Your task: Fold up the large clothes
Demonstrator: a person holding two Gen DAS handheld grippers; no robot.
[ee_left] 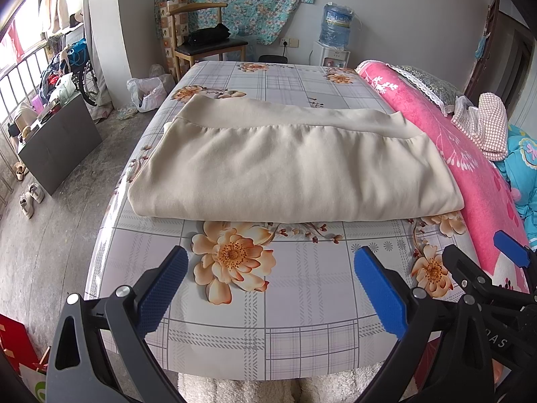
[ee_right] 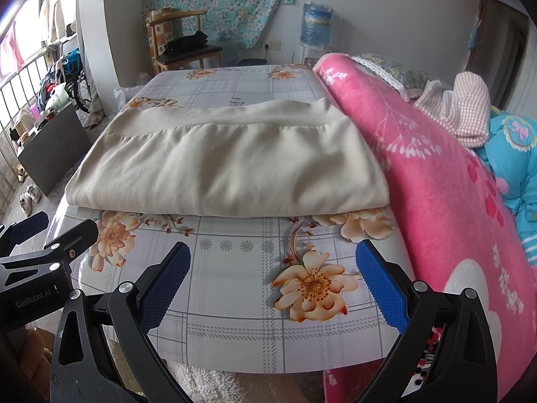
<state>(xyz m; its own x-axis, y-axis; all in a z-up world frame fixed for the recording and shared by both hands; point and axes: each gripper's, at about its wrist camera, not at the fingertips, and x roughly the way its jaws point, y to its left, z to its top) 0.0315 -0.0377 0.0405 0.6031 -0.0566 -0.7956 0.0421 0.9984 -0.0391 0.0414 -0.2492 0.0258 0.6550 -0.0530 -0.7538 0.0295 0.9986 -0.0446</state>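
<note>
A cream garment (ee_left: pixel 288 161) lies folded into a thick rectangle in the middle of the floral plaid table (ee_left: pixel 288 305), its ribbed hem band toward the far side. The same garment (ee_right: pixel 228 161) fills the centre of the right wrist view. My left gripper (ee_left: pixel 272 288) hovers open over the table's near edge, short of the garment's near fold, nothing between its blue pads. My right gripper (ee_right: pixel 273 285) is open too, just to the right of the left one, also short of the garment. The right gripper's fingers (ee_left: pixel 510 248) show at the left view's right edge.
A rolled pink blanket (ee_right: pixel 436 184) runs along the table's right side, with a checked cloth (ee_right: pixel 466 114) and blue bedding (ee_right: pixel 517 154) beyond it. A wooden chair (ee_left: pixel 204 40) and a water dispenser (ee_left: pixel 334 33) stand at the far wall. Floor, shoes and a dark board lie left.
</note>
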